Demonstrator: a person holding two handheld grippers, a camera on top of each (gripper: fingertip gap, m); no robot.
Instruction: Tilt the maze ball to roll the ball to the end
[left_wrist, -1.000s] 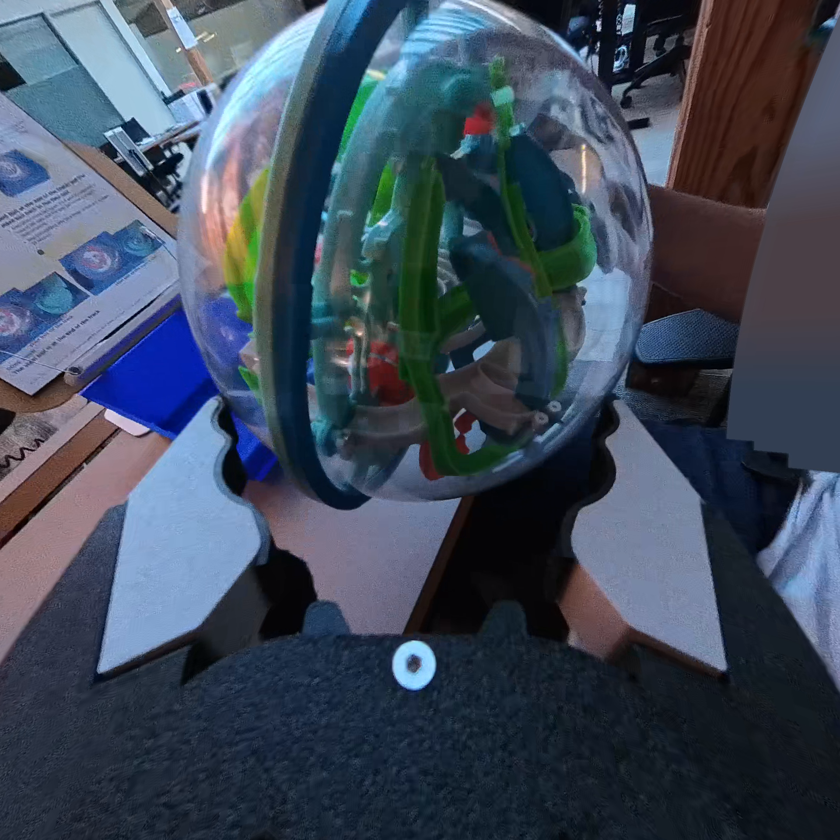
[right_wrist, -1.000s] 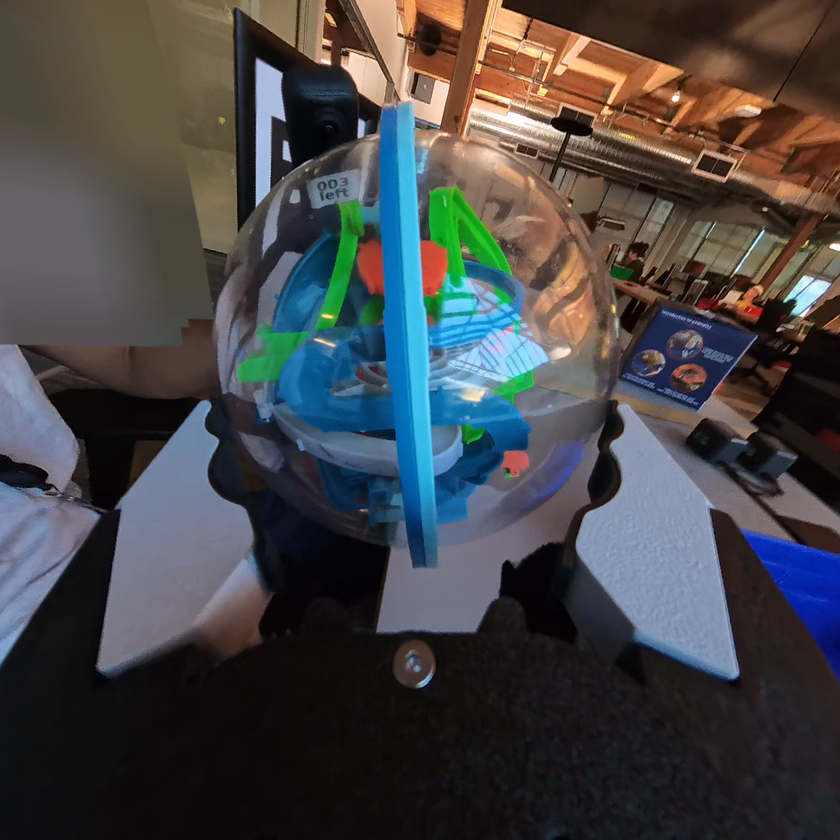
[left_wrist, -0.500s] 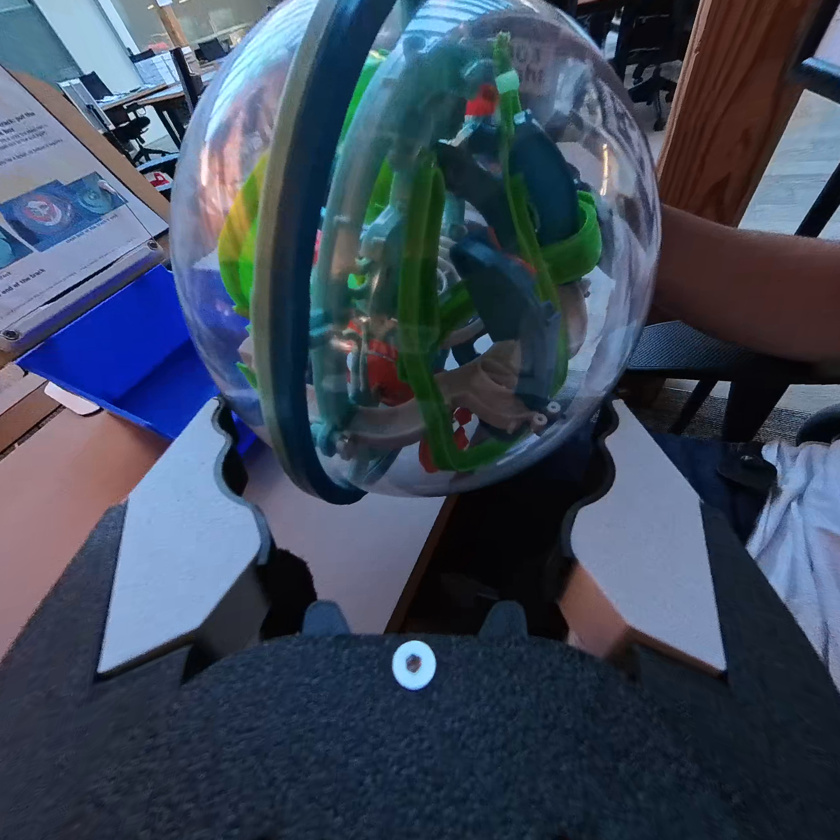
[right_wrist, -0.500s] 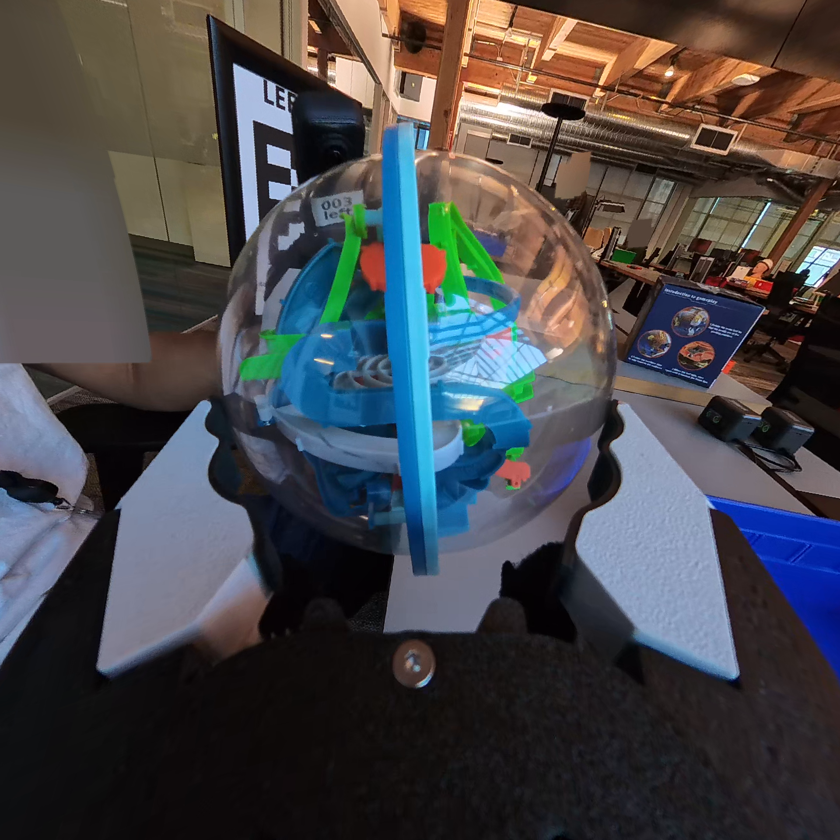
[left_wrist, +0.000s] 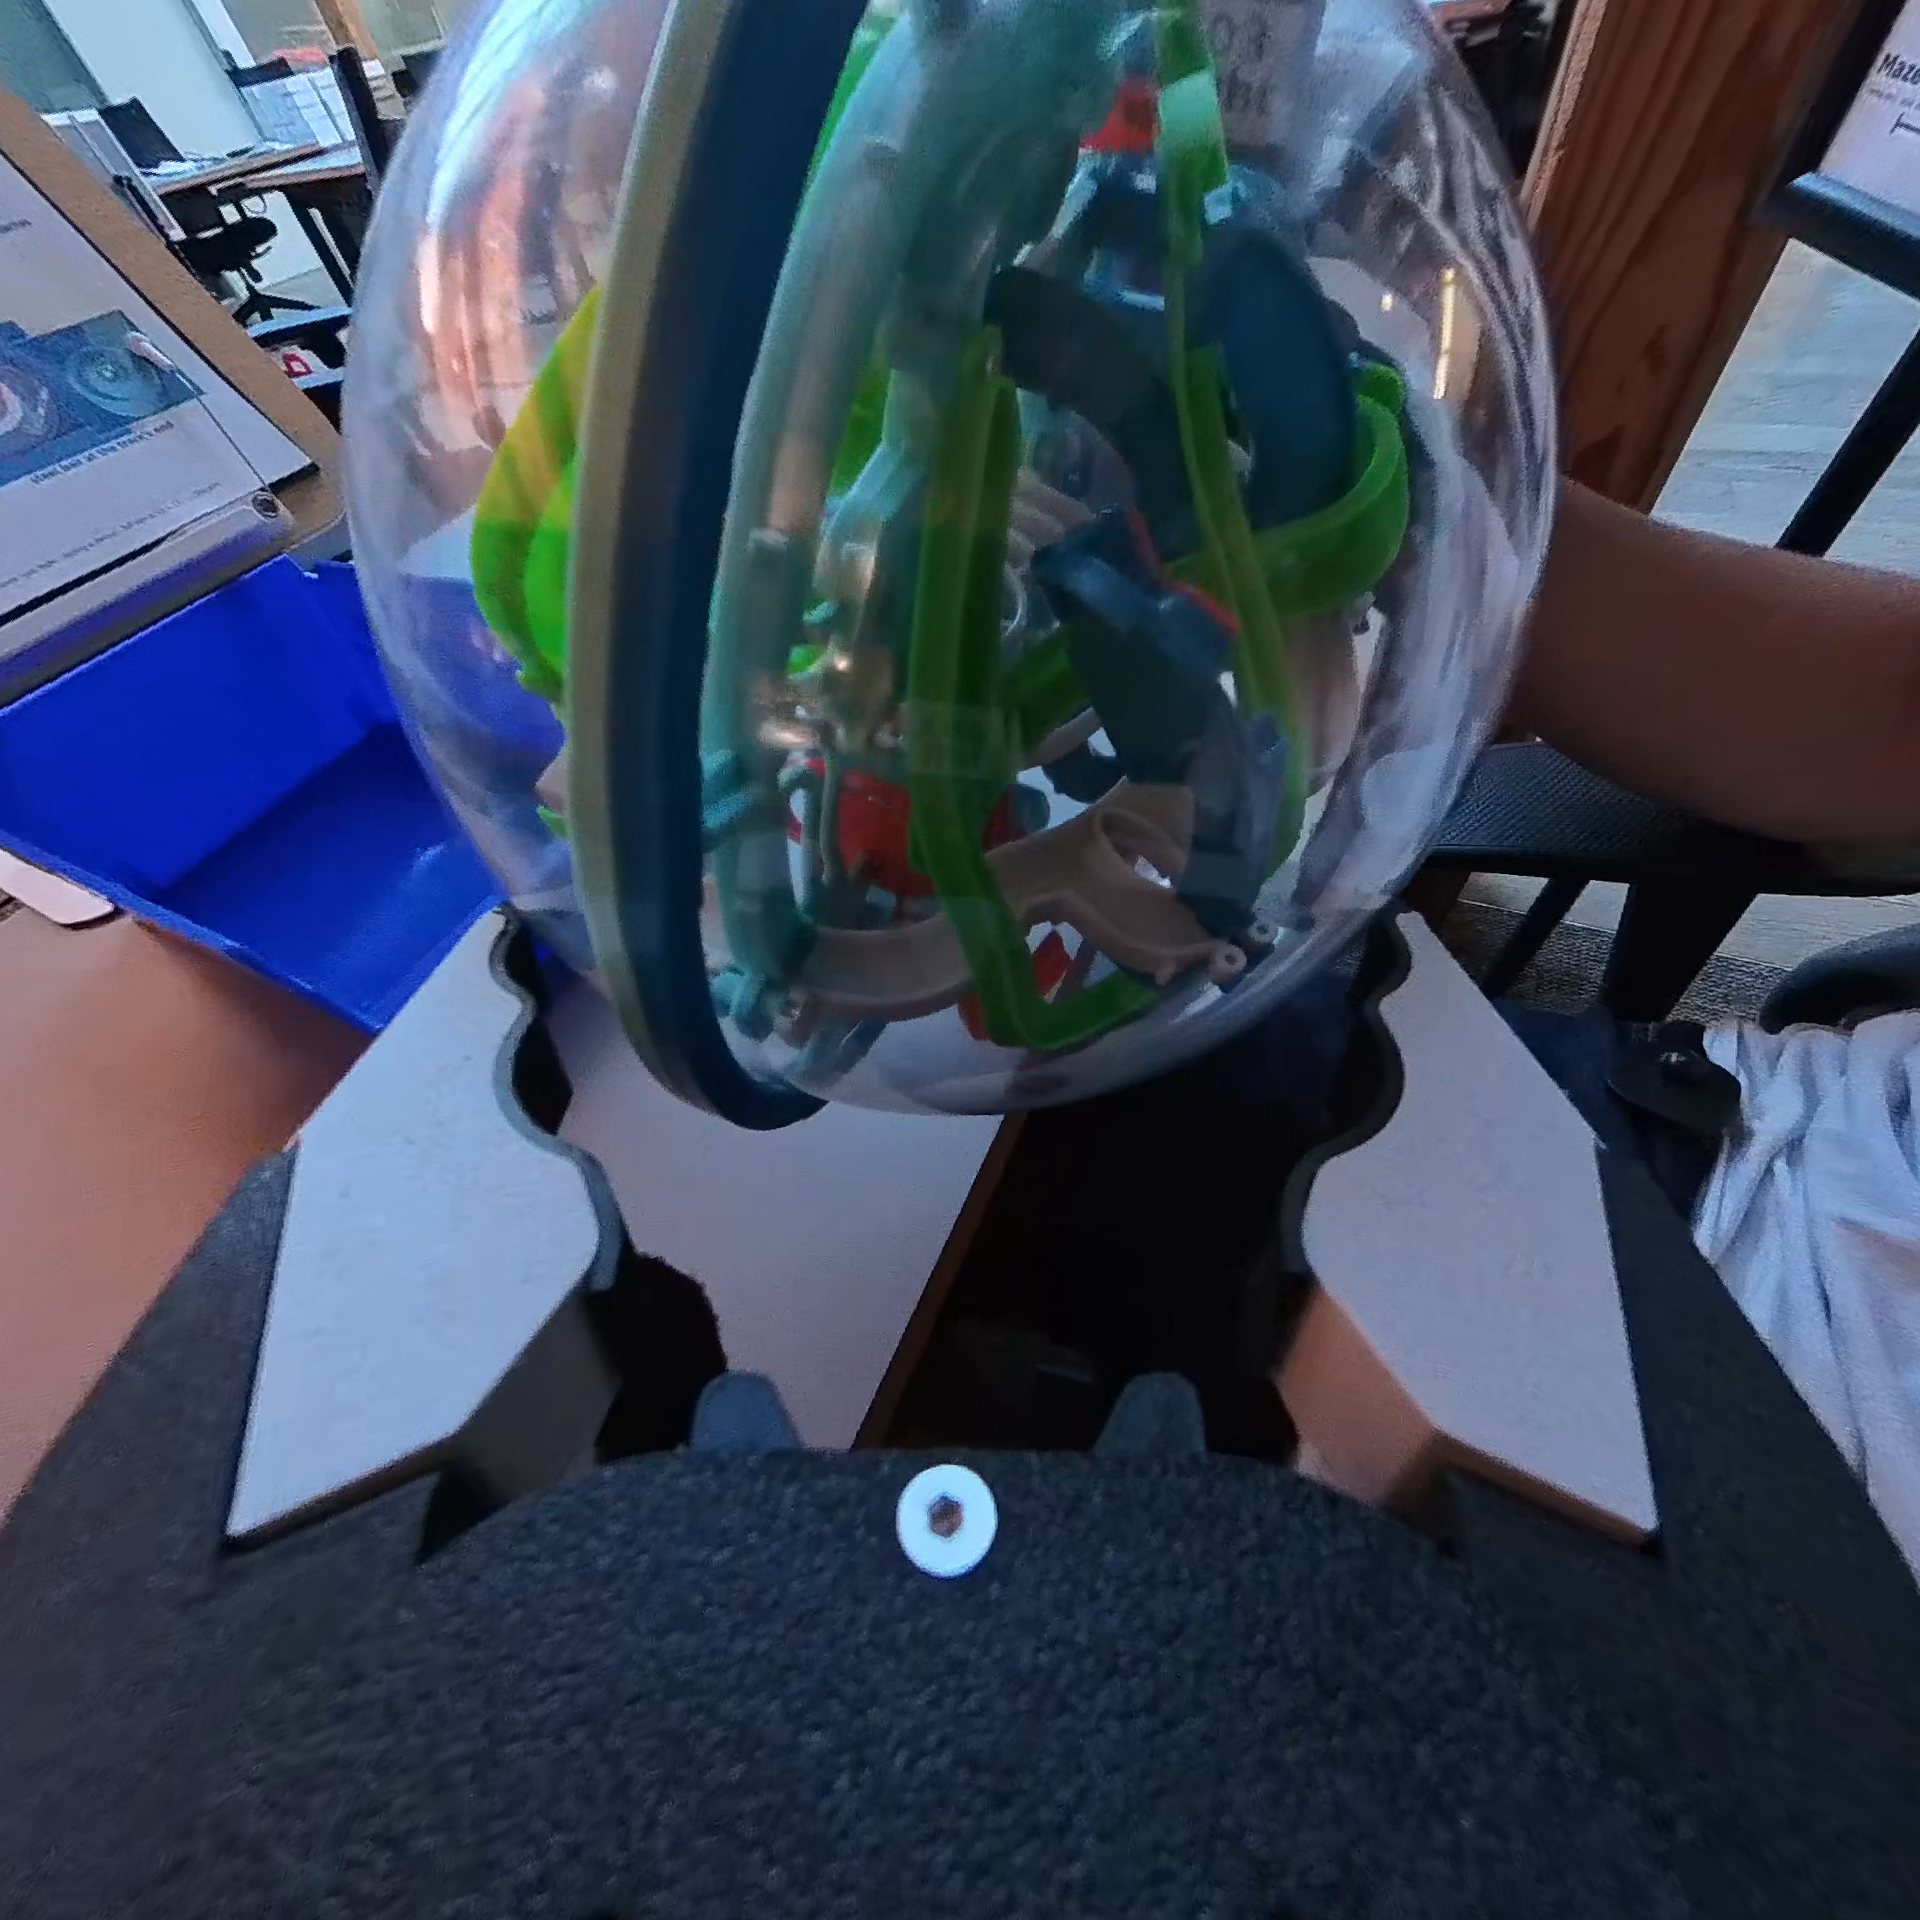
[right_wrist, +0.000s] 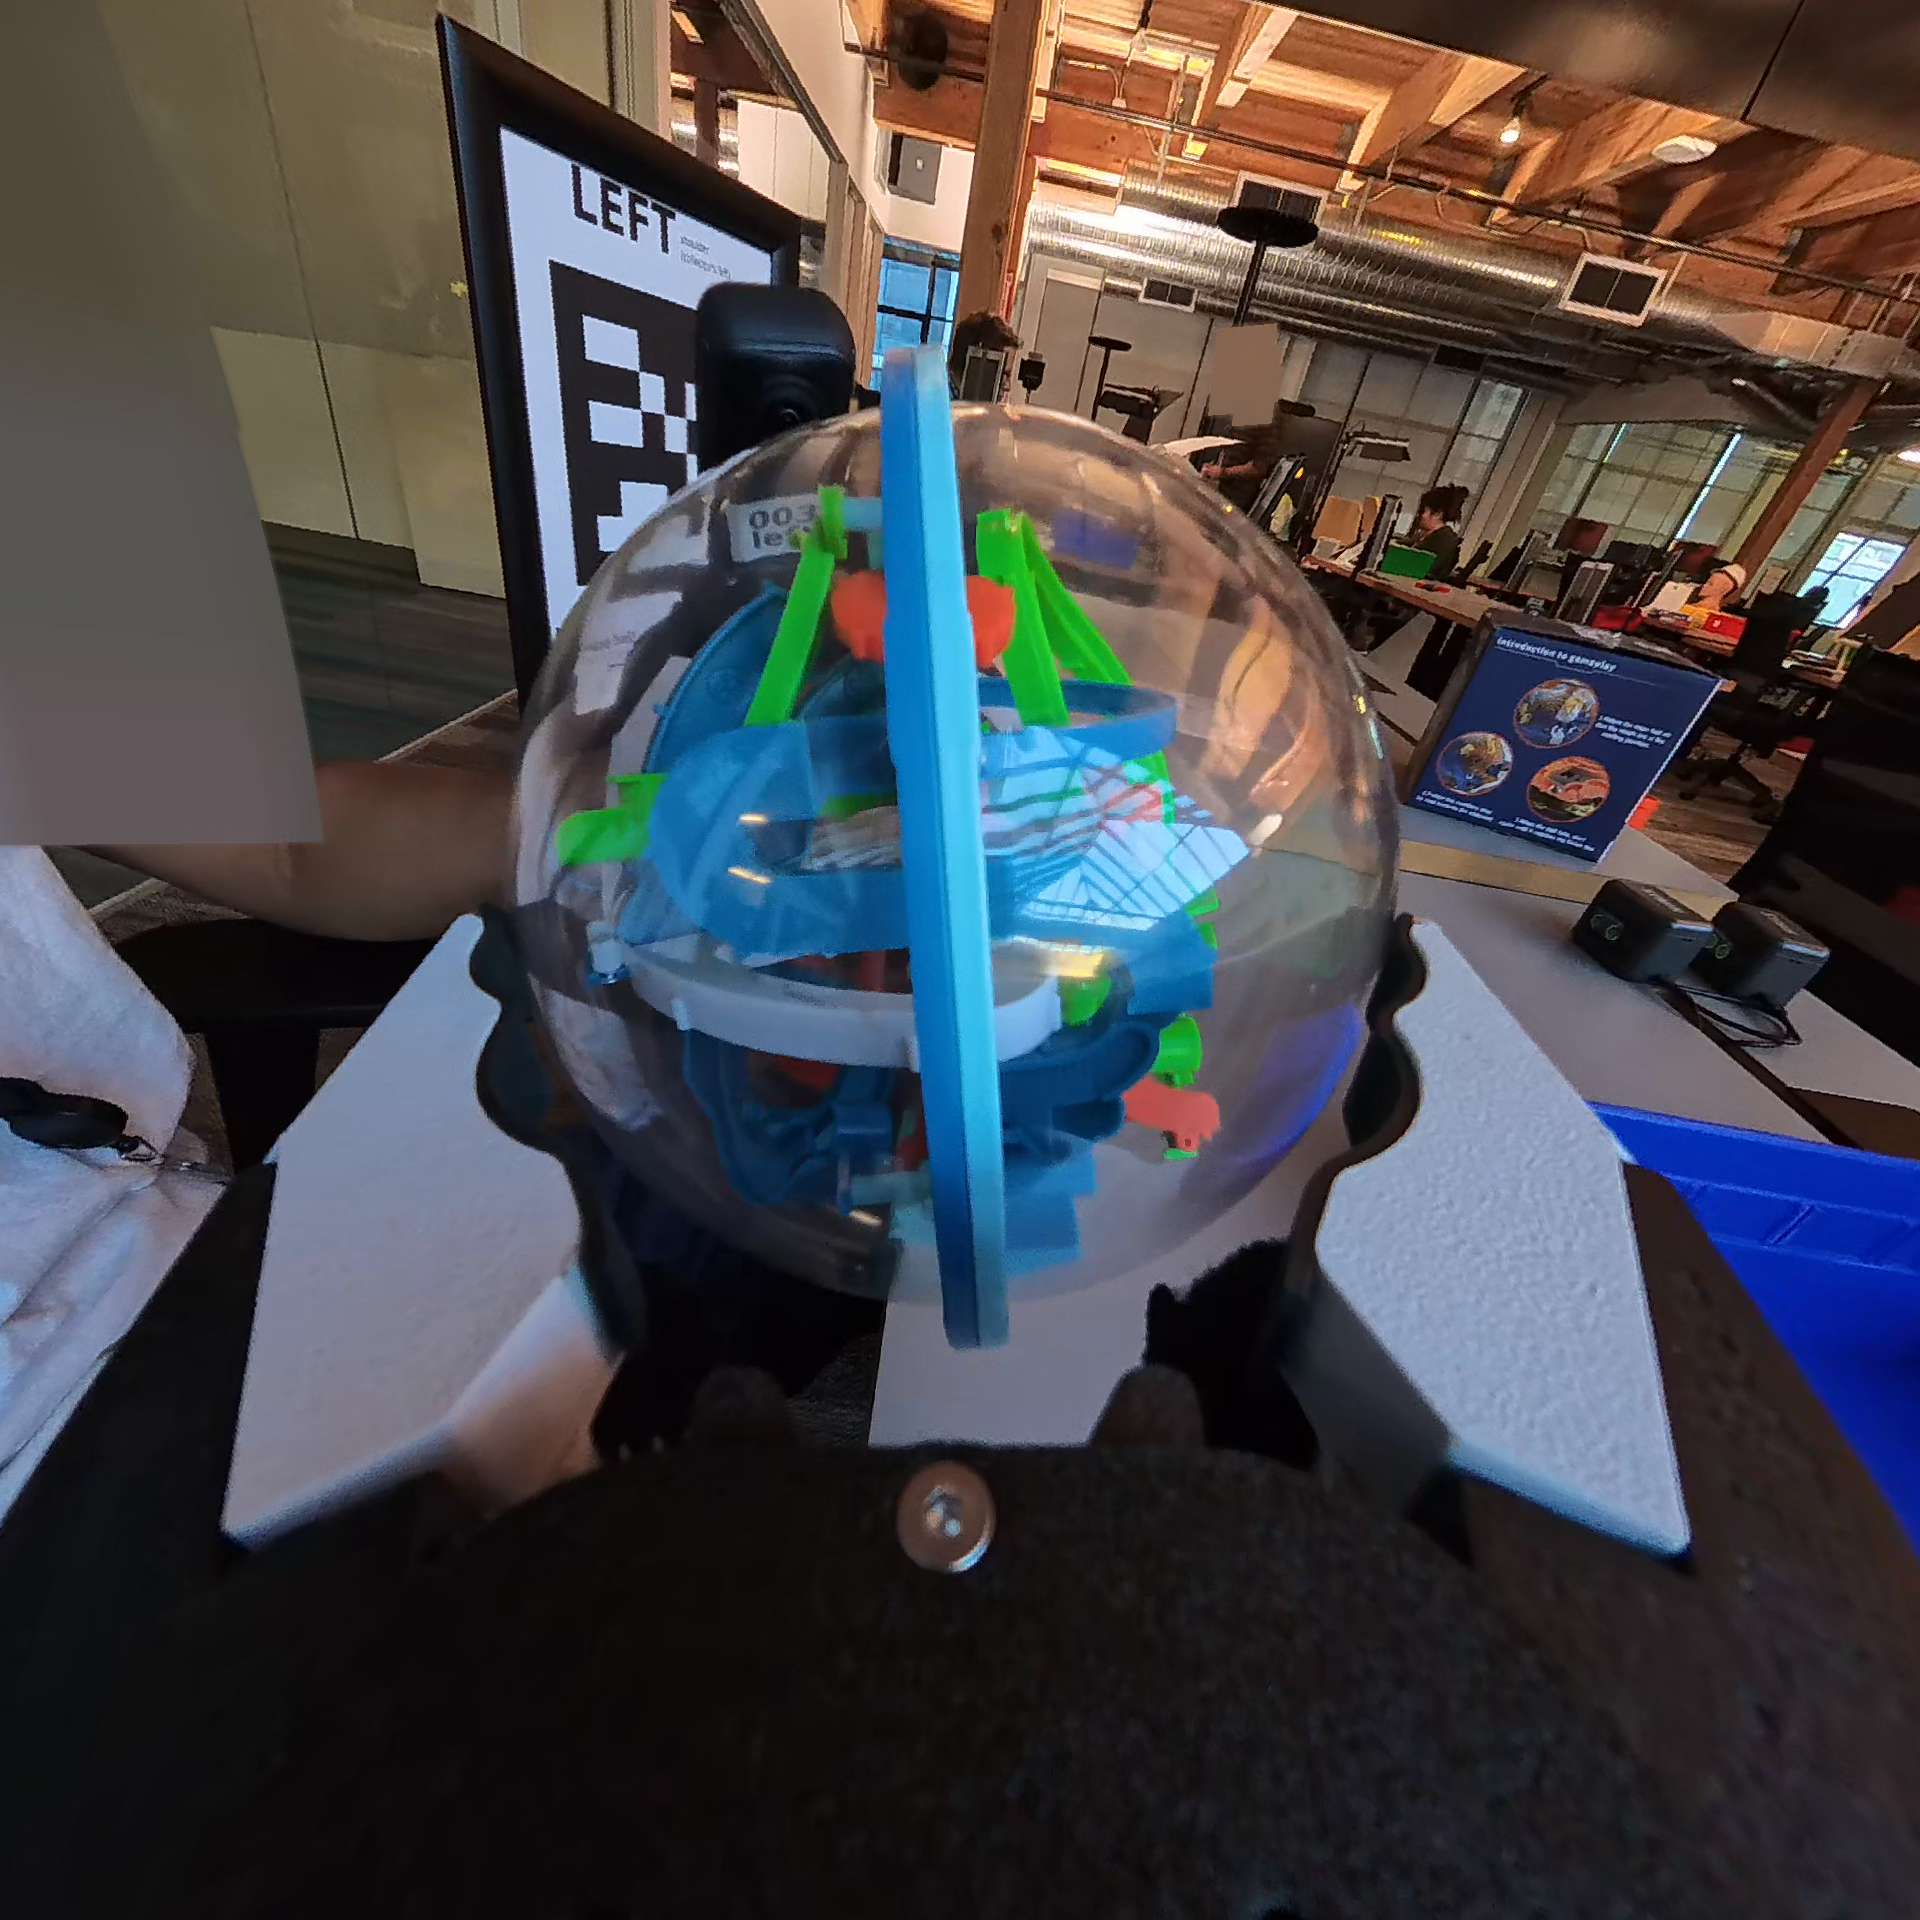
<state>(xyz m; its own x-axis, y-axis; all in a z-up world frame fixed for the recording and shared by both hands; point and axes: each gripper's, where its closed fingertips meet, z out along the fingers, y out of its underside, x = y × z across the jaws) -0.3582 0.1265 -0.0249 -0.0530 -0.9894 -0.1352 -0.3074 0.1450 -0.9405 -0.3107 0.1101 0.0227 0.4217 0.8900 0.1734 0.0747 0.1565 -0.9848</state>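
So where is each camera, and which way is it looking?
Left wrist view: sits on the left hand-held gripper, looking along its fingers at the maze ball; a bare forearm shows.
Right wrist view: sits on the right hand-held gripper, facing the maze ball from the opposite side.
Both share the ball and the blue bin.

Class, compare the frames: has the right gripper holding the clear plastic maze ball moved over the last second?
Yes. In the right wrist view, the right gripper turned left: the blue info card slid rightward from behind the clear plastic maze ball.
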